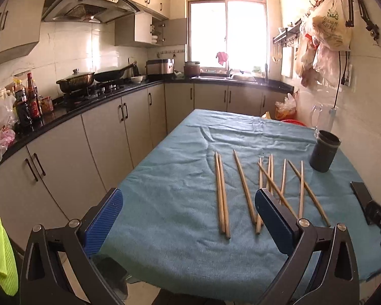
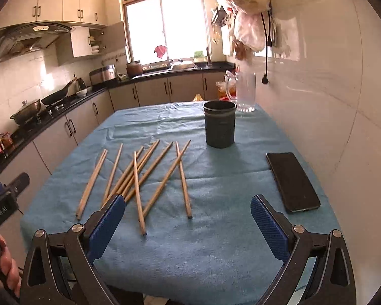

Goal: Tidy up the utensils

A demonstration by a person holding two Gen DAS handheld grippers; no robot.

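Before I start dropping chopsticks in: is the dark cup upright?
Upright: the dark cup stands on its base on the blue cloth, mouth up.

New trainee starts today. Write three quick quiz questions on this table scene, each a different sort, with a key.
1. True or false: some chopsticks already stand in the dark cup.
2. Multiple choice: what lies flat on the blue cloth near the wall? A) a spoon B) a phone C) a plate
3. Fill in: both the left tool and the right tool are ____, holding nothing.

Key: 1 false, they all lie on the cloth, some crossing each other; 2 B; 3 open.
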